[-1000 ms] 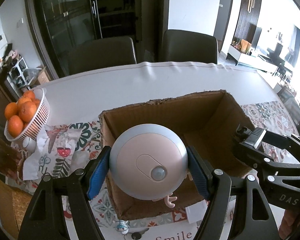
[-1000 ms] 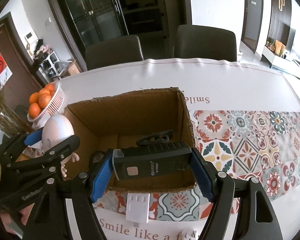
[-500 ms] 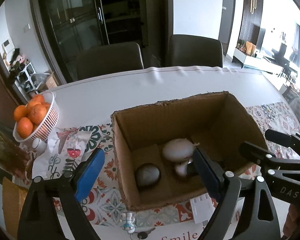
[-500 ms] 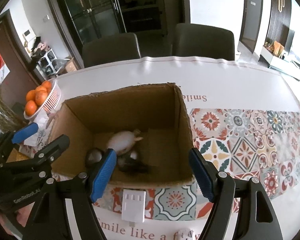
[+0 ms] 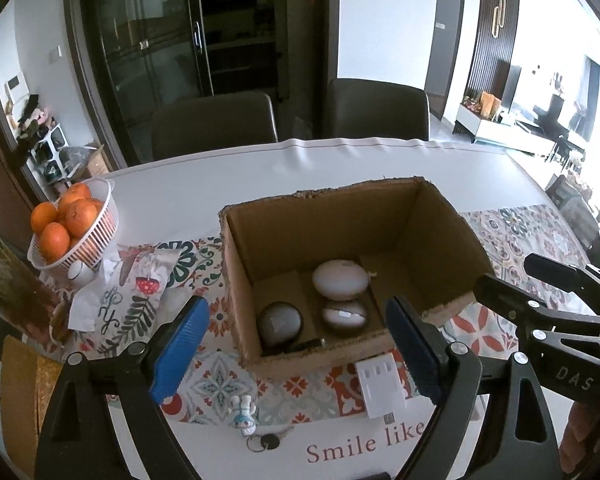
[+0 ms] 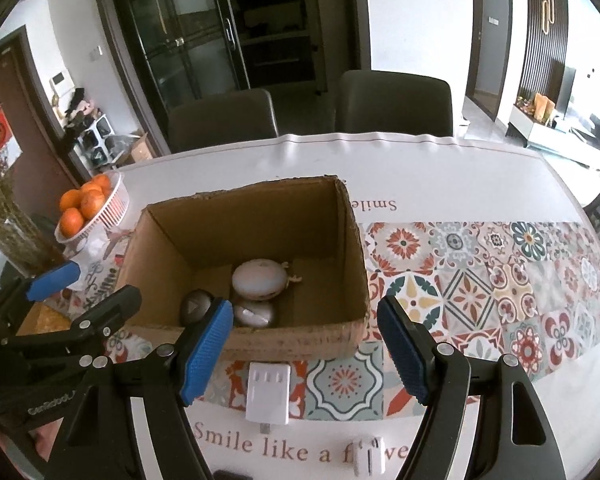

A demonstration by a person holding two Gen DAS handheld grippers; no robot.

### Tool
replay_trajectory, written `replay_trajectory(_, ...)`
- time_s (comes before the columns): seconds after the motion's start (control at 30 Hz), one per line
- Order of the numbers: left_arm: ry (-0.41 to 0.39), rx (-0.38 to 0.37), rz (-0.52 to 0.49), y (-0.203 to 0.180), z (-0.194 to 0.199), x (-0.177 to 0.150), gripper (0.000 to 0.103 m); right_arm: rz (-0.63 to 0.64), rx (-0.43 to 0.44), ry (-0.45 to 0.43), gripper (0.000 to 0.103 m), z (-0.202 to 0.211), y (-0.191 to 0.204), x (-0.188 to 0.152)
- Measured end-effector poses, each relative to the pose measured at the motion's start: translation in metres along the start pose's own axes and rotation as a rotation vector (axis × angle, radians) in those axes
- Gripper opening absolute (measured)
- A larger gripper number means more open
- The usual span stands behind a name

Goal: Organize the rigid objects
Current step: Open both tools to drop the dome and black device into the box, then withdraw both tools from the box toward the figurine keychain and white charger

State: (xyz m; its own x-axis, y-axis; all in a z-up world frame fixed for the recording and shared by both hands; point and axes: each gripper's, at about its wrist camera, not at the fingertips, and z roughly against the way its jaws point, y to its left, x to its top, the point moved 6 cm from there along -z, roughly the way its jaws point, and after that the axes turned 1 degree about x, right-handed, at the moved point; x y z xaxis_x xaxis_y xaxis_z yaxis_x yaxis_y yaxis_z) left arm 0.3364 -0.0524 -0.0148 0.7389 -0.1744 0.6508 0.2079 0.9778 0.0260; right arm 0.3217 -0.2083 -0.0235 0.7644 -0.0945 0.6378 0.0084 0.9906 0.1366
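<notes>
An open cardboard box stands on the patterned tablecloth. Inside lie a pale round night light, a dark round object, another rounded object and a thin black item. My left gripper is open and empty, in front of the box. My right gripper is open and empty, also at the box's near wall. A white plug adapter lies on the table just in front of the box.
A white basket of oranges stands at the left with a printed cloth beside it. A small figurine keychain lies near the front edge. A small white object lies at the front. Two chairs stand behind the table.
My left gripper let go of the round night light and my right gripper let go of the black device; both now lie in the box. Both grippers opened and drew back.
</notes>
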Motion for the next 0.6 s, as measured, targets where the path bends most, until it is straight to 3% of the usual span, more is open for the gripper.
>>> replay_trajectory(0.6,0.036,0.006,0.006,0.026,0.013,-0.050,0.090,0.039,0.048,0.022,0.075,0.000,0.036,-0.042)
